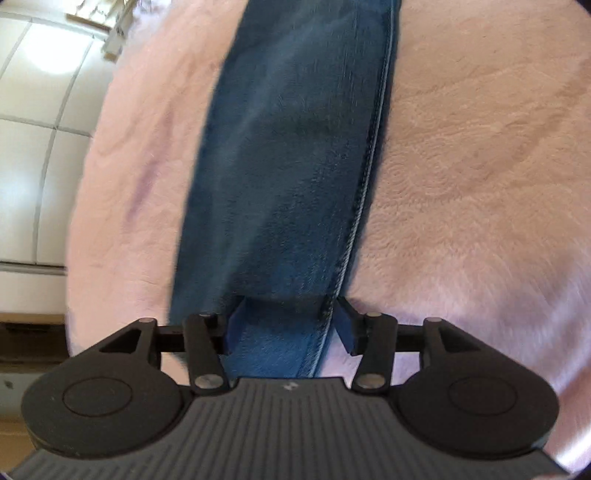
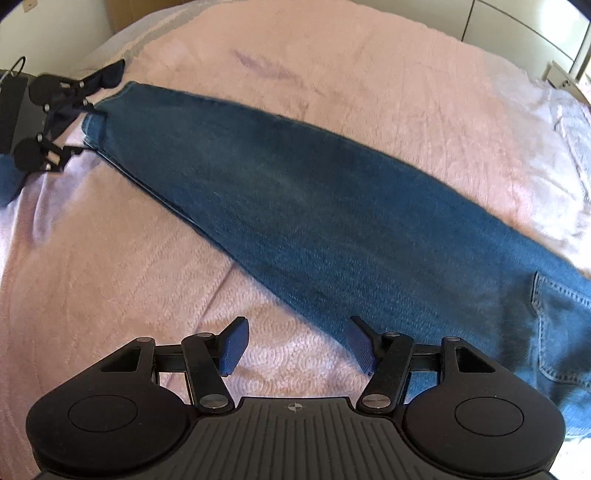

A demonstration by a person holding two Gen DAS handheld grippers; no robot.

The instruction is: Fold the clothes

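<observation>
A pair of blue jeans (image 2: 295, 206) lies flat on the pink blanket, folded lengthwise with one leg on the other. It runs diagonally from the hem at the far left to the back pocket (image 2: 561, 325) at the right. My left gripper (image 1: 291, 314) is open, and the hem end of the jeans (image 1: 288, 184) lies between its blue pads. The left gripper (image 2: 94, 110) also shows in the right wrist view, jaws spread at the hem. My right gripper (image 2: 297, 325) is open above the blanket by the near edge of the thigh, with its right finger (image 2: 360, 343) over the denim edge.
The pink plush blanket (image 1: 480, 166) covers a bed and spreads widely around the jeans. Its left edge drops off to a white tiled floor (image 1: 33, 147). White cupboard fronts (image 2: 517, 22) stand beyond the bed's far right side.
</observation>
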